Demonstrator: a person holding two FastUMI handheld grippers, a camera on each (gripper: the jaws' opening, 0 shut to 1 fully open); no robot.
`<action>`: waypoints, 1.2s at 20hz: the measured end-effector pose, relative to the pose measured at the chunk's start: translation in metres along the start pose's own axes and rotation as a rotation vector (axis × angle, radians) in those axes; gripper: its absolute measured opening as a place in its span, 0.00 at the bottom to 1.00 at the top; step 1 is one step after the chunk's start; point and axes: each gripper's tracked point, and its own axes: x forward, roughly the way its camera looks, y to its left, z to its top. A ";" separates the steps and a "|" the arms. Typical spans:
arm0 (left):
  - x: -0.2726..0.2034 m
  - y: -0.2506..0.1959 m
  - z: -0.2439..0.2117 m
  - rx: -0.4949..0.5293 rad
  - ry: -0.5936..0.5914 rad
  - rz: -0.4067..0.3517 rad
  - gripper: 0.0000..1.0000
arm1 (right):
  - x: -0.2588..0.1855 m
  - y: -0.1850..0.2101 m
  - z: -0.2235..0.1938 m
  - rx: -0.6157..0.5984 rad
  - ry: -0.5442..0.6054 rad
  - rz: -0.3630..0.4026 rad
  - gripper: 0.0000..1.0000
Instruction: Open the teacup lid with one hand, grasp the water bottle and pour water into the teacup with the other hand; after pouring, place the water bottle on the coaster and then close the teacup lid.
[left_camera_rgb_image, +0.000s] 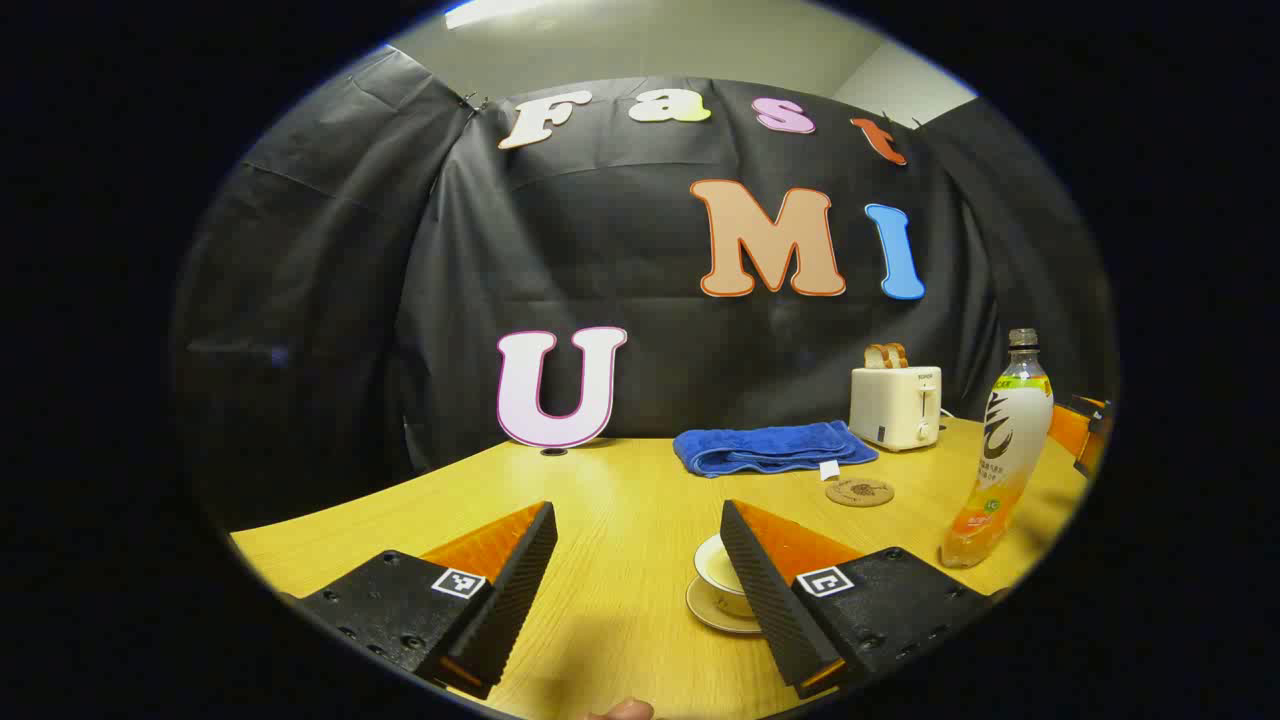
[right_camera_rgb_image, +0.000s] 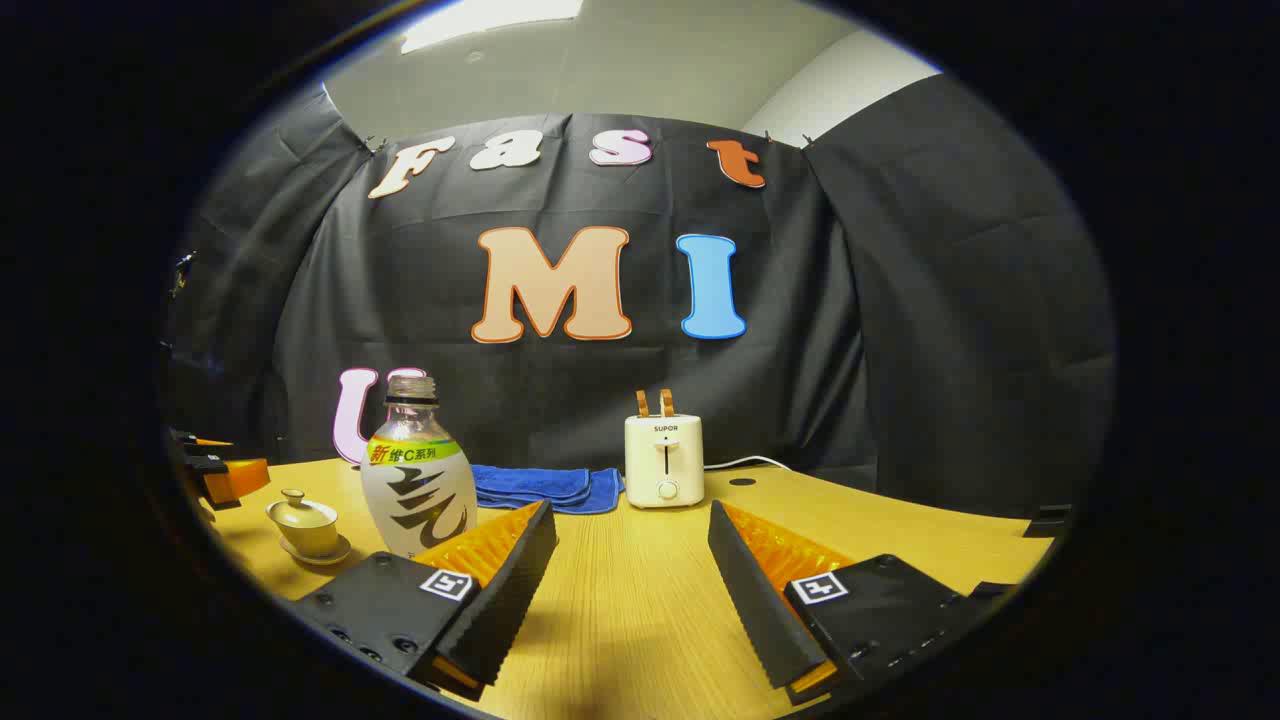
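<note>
Nearest to me, my left tongs (left_camera_rgb_image: 638, 560) stand wide apart over the yellow wooden desk (left_camera_rgb_image: 620, 500) with nothing between them, and just past their right finger sits the small pale porcelain teacup (left_camera_rgb_image: 722, 575) on its round saucer, partly hidden by that finger. In the right gripper view the same teacup (right_camera_rgb_image: 305, 525) shows its knobbed lid (right_camera_rgb_image: 296, 503) still on, so I judge the lid-lifting step has not begun. My right tongs (right_camera_rgb_image: 632, 560) also gape wide and empty, and the clear plastic water bottle with the white and orange label (right_camera_rgb_image: 418, 480) stands upright just beyond their left finger; its neck looks uncapped, though I cannot be sure. In the left gripper view that bottle (left_camera_rgb_image: 1000, 455) stands to the right of the cup, with the round brown cork coaster (left_camera_rgb_image: 859, 492) between and farther back. The lid will likely be light, smooth and breakable, best pinched gently by its small knob. The bottle seems fairly heavy with liquid and its wall may yield, so I would grip it mid-body on the label, firmly but without crushing. Behind lie a folded blue towel (left_camera_rgb_image: 770, 447) and a white toaster holding two slices (left_camera_rgb_image: 896, 405).
</note>
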 end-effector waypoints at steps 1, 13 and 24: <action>-0.001 0.000 0.000 0.000 0.000 -0.003 0.96 | -0.001 0.000 0.000 0.000 0.000 0.000 0.94; 0.000 -0.001 0.000 0.000 -0.001 -0.012 0.96 | 0.000 0.000 0.000 0.000 0.002 0.000 0.94; 0.001 -0.002 0.000 -0.001 -0.003 -0.030 0.96 | -0.002 0.000 0.003 0.002 -0.012 0.001 0.98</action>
